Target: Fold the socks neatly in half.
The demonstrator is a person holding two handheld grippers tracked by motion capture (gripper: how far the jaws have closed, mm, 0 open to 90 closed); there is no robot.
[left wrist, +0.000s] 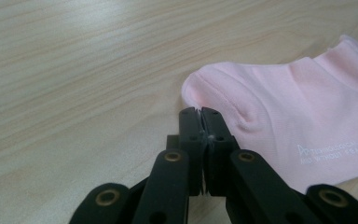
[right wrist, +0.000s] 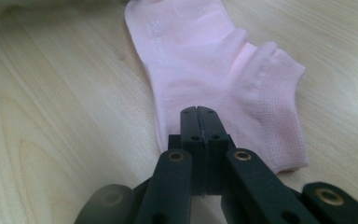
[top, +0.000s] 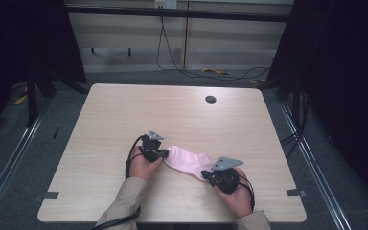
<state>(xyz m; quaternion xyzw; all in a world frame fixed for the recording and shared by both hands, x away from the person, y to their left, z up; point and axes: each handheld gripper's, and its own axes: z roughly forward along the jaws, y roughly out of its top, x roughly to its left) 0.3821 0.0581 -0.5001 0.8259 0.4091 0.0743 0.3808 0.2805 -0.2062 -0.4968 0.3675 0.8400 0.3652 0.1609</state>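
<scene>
A pale wood-grain worktop (top: 124, 120) stands on a grey floor with dark frames to either side, cables trailing along the pale wall behind, and a small round dark grommet (top: 211, 99) set near its far edge. On the near half of the worktop lies a pink sock (top: 187, 160), spread flat between the person's two hands. In the high view the left hand-held gripper (top: 165, 154) sits at the sock's left end and the right hand-held gripper (top: 208, 174) at its right end, each topped by a grey three-cornered plate, with tan sleeves coming in from the bottom edge. In the left gripper view the left hand-held gripper (left wrist: 199, 112) has its black jaws pressed together, their tips meeting the rounded toe end of the sock (left wrist: 298, 112), where the cloth puckers just beside them; whether fabric is caught between the jaws cannot be told. Small white lettering shows on the sock near the right of that view. In the right gripper view the right hand-held gripper (right wrist: 198, 111) is likewise clenched tight, its tips resting over the sock (right wrist: 200, 60) close to the heel, beside the ribbed cuff; a pinch of cloth there cannot be confirmed.
</scene>
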